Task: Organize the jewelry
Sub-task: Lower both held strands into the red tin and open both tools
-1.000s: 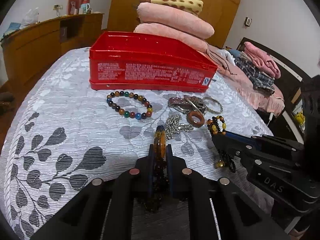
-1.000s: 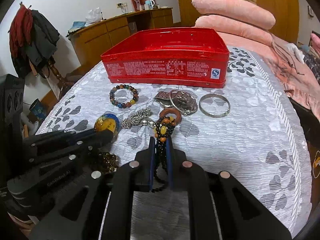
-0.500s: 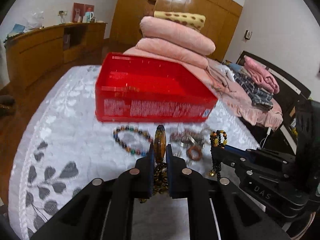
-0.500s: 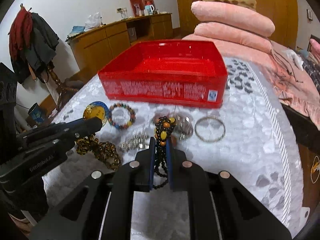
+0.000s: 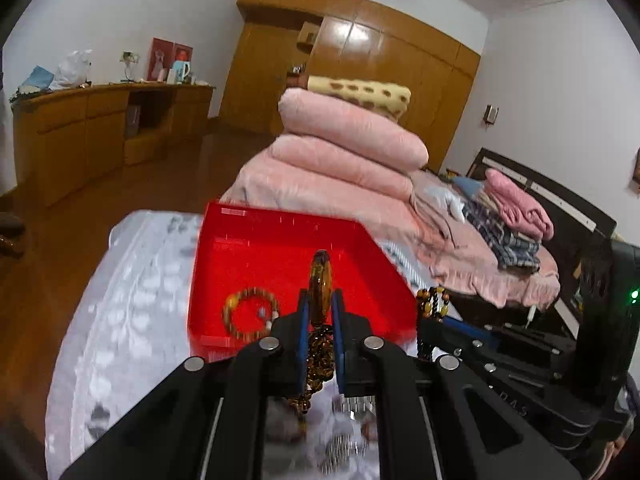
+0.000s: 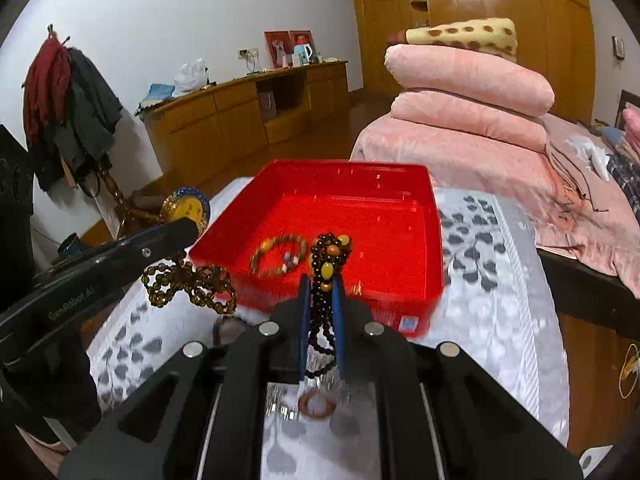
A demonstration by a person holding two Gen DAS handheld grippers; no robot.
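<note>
We hold both grippers raised above the bed, side by side, in front of the shallow red rectangular tin, which sits on the white bedspread with grey leaf print.

Our left gripper is clenched on an amber-brown beaded necklace with a round yellow pendant rimmed in blue. From the left wrist we see the pendant edge-on between the blue finger pads, standing up over the tin's near wall, with the beaded strand bunched beneath it. From the right wrist the pendant shows its yellow face above the finger, and the strand hangs in loops just outside the tin's left corner.

Our right gripper is clamped on a dark brown beaded strand with yellow and orange beads. Its bright beads rise above the fingertips, in line with the tin's near wall, while dark loops dangle below the pads. In the left wrist view the same strand appears just right of the tin's near right corner.

Inside the tin, near its front left part, lies a brown beaded bracelet with one large yellow bead and a few white ones.

On the bedspread below the right gripper we make out a reddish-brown ring and a silvery chain, both partly hidden and blurred. Behind the tin rises a stack of folded pink blankets topped by a yellow spotted one.
</note>
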